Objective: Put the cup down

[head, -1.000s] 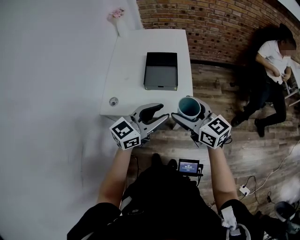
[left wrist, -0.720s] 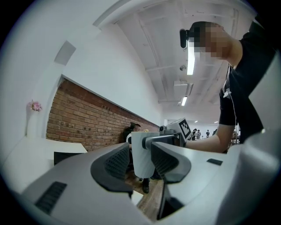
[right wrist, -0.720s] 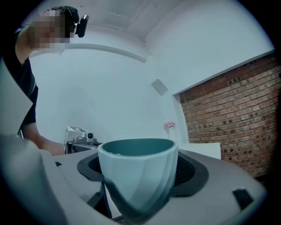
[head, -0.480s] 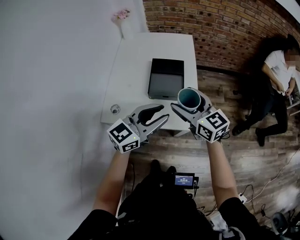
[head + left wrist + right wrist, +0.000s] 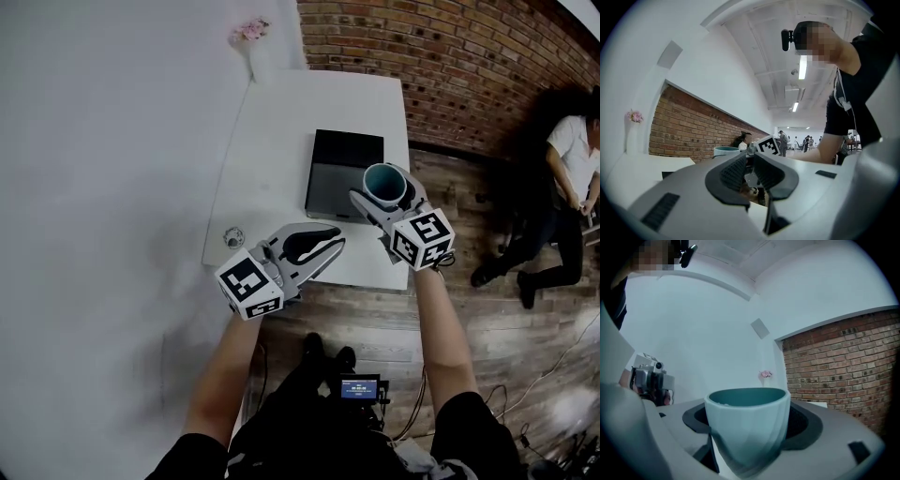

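While above table (image 5: 272, 169), cup (image 5: 384, 186) beside box (image 5: 337, 178).

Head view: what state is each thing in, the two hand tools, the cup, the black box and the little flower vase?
Left gripper: fingers nearly together, just been closing, nothing between.
Right gripper: fingers clamped on the cup.
Cup: upright, held.
Black box: lying flat on the table.
Flower vase: upright at the table's far corner.

Both arms reached forward, grippers level.
The left grey plastic gripper (image 5: 336, 242) had just been closing, empty; the right grey plastic gripper (image 5: 382, 193) clamped a teal ribbed cup (image 5: 747, 427).
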Demonstrator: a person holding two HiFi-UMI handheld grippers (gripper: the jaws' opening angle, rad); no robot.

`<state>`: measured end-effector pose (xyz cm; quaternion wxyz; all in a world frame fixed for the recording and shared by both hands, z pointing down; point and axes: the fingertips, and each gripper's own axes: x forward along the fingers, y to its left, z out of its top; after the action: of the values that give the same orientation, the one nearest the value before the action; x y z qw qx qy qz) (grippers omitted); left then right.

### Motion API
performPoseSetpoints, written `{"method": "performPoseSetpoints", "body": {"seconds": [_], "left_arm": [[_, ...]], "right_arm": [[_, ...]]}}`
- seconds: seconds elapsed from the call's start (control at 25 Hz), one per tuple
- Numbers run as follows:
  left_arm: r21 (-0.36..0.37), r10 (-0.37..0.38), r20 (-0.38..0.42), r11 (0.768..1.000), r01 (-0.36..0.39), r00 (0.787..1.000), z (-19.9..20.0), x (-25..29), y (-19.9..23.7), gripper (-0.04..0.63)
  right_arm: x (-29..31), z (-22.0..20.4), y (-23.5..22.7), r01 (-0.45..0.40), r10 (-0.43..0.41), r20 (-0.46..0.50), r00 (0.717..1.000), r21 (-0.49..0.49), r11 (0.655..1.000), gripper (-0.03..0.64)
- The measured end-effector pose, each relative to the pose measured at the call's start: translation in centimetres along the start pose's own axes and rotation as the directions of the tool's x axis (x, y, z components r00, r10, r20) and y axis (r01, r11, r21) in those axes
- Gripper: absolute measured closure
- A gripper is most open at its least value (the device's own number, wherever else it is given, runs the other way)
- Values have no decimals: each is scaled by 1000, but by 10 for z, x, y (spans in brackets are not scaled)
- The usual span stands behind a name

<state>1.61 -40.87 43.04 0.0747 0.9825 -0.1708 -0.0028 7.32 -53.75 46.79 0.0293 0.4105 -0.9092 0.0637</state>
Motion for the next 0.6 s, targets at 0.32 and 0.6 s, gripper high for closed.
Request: {"method": "performPoseSetpoints", "body": {"seconds": [0.32, 0.6], "left_arm": [[-4, -26, 7, 1000, 26, 1000, -11, 8, 21, 584], [0, -54, 12, 999, 54, 998, -22, 8, 28, 588]], "right_arm": [[50, -15, -50, 63, -63, 7, 998, -23, 998, 207], [86, -38, -91, 135, -135, 3, 991, -32, 990, 207]]}}
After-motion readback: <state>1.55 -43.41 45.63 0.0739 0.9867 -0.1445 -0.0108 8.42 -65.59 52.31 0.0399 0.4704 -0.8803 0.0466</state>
